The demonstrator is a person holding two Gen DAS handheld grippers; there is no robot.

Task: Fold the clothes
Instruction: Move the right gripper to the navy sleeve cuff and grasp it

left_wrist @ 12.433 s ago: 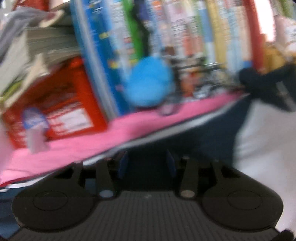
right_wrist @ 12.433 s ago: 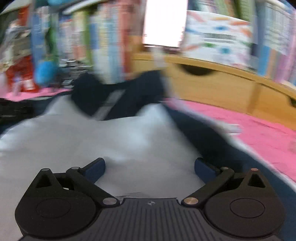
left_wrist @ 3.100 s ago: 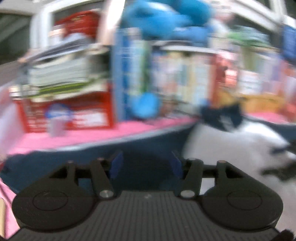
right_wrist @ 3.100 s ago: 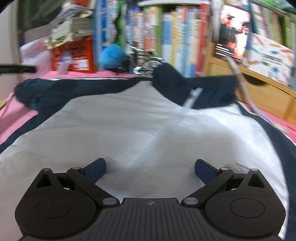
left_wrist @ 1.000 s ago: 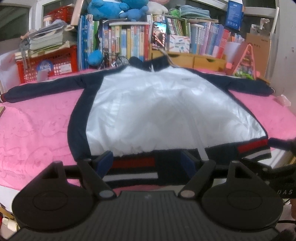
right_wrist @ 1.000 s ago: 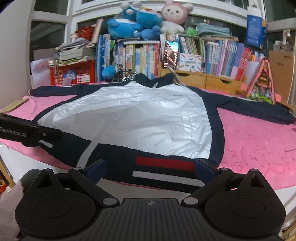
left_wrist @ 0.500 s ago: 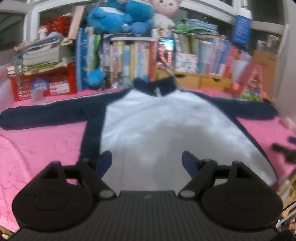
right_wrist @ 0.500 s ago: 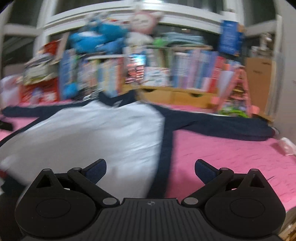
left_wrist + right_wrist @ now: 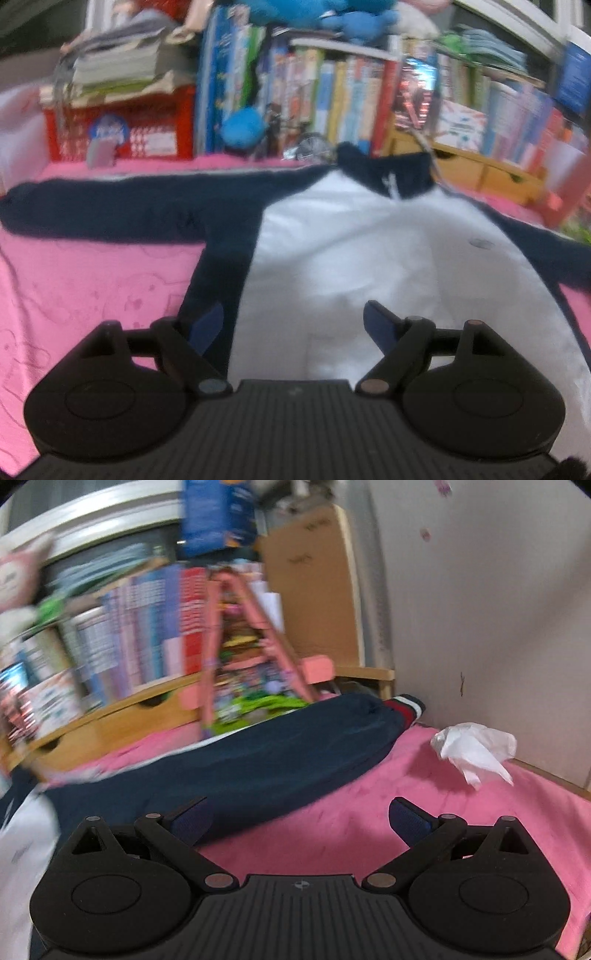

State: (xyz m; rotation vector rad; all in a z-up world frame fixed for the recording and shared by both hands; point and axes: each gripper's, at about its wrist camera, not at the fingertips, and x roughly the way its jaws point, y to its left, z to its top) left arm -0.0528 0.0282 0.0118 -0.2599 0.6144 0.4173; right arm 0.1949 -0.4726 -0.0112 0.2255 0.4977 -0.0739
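Crowded bookshelves (image 9: 332, 85) are seen along the far wall, and below them a pink cloth-covered tabletop (image 9: 92, 280) carries the work. Spread flat on it, collar toward the books, lies the white-bodied jacket with navy sleeves and collar (image 9: 369, 251); one navy sleeve (image 9: 110, 210) is stretched out to the left and the other navy sleeve with a striped cuff (image 9: 258, 760) to the right, so no fold is seen in what shows of the garment. Such a spread suits folding, since each edge can be reached. A crumpled white tissue (image 9: 476, 749) is left near the right wall. The left gripper (image 9: 293, 325) is held over the jacket's left side, its jaws wide apart and empty. The right gripper (image 9: 299, 819) is pointed at the right sleeve, likely for a pick, jaws likewise spread and holding nothing.
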